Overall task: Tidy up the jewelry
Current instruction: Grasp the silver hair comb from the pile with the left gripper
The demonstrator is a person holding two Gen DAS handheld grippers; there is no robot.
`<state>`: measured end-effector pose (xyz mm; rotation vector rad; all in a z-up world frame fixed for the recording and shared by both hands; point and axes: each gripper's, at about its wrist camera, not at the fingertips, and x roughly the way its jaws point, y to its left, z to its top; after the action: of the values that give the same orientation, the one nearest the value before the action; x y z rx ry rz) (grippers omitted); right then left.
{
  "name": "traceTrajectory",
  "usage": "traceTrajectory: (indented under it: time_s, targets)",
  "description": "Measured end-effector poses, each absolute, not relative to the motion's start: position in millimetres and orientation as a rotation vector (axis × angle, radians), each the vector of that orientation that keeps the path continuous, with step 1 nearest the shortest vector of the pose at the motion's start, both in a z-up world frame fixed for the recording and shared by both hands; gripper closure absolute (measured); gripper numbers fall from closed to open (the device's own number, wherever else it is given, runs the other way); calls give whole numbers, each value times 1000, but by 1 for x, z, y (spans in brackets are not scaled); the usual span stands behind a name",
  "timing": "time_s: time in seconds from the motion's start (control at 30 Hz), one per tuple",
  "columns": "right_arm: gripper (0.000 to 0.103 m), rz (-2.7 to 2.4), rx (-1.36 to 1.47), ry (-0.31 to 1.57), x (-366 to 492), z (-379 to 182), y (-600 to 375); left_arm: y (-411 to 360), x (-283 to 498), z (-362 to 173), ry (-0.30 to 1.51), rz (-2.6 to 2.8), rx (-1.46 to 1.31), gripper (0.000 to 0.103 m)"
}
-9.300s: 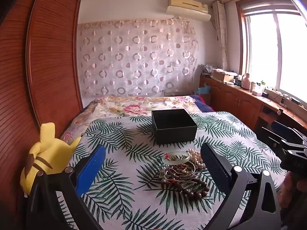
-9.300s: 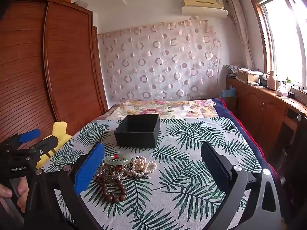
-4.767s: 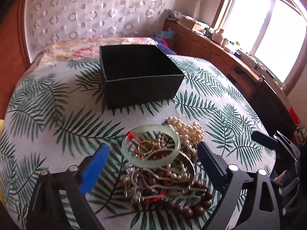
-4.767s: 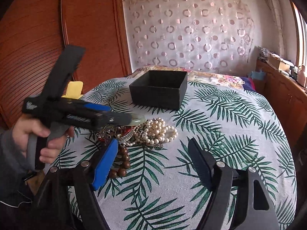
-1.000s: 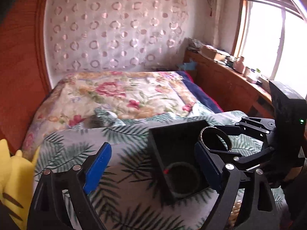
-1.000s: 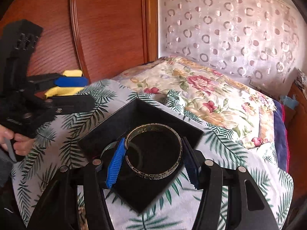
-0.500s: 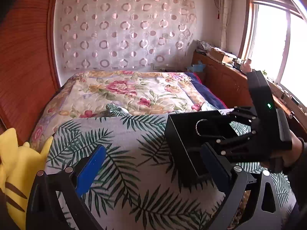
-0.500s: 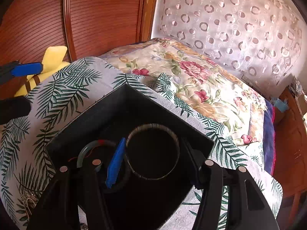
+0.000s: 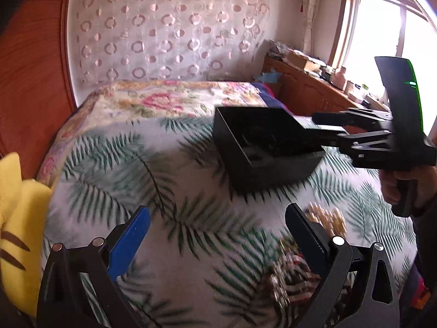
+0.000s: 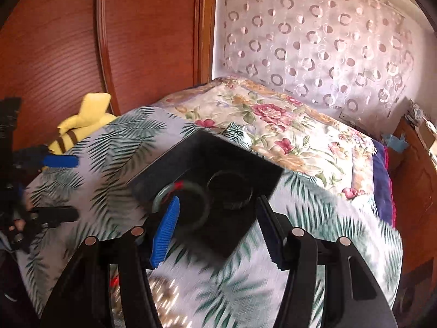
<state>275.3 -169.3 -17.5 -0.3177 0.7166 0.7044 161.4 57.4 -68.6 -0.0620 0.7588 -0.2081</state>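
A black open box (image 9: 273, 169) (image 10: 153, 175) sits on the palm-leaf sheet. Inside it lie a pale green bangle (image 10: 164, 191) with a red thread and a dark metal bangle (image 10: 230, 190). My right gripper (image 10: 217, 232) is open and empty, just above the box's near rim; it also shows in the left wrist view (image 9: 325, 123) reaching over the box. My left gripper (image 9: 215, 235) is open and empty above the sheet. The jewelry pile (image 9: 292, 276), with pearls (image 9: 327, 217), lies blurred near its right finger.
A yellow plush toy (image 9: 16, 218) (image 10: 84, 120) lies at the bed's left edge by the wooden wardrobe (image 10: 82, 41). A floral quilt (image 10: 273, 125) covers the far bed. Wooden cabinets (image 9: 308, 90) stand by the window.
The right gripper has released the metal bangle into the box beside the green bangle and pulled back. The left gripper has drawn back towards the jewelry pile.
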Motion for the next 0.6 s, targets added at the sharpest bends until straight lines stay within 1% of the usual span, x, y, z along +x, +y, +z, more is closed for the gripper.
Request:
traceTrajectory:
  time_s: [0.07,0.1,0.13,0.17,0.23,0.37,0.43,0.5,0.6]
  targets:
    - [40,707,-289,723,253,-20,-182,55,152,-74,771,-223,-72,8]
    - [40,708,-285,726,246,-22,-186,53,147,-77,780,-238,-81,11]
    - [39,707,-281,728,233,-25,-191,52,144,-79,788,-251,-85,19]
    - [38,706,-278,730,226,-27,-194,49,141,-81,798,-264,-88,22]
    - [35,700,-261,738,209,-32,-202,45,136,-86,816,-296,-98,33]
    - [33,678,-234,756,184,-44,-215,37,129,-92,840,-348,-119,47]
    - [33,671,-221,765,175,-49,-220,34,129,-95,854,-357,-125,57]
    - [33,665,-209,770,165,-54,-221,33,128,-98,861,-355,-127,61]
    - [33,656,-182,785,152,-62,-228,32,127,-102,871,-341,-121,62]
